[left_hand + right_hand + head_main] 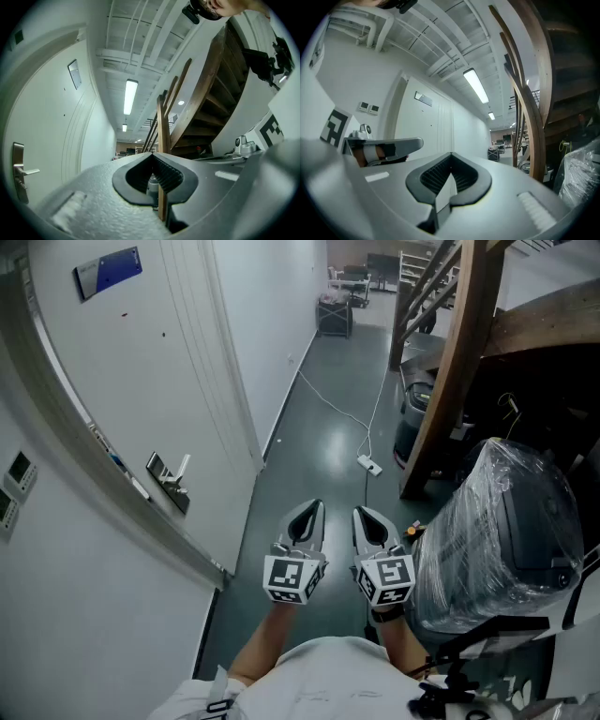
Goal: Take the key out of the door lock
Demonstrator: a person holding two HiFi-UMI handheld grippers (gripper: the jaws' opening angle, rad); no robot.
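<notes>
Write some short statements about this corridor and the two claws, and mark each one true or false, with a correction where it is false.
1. The left claw and the right claw are both shut and empty. True.
2. The left claw touches the door handle. False: it is held apart from the handle, over the floor.
3. A white cable lies on the floor. True.
4. The plastic-wrapped object stands to the left of the claws. False: it stands to their right.
</notes>
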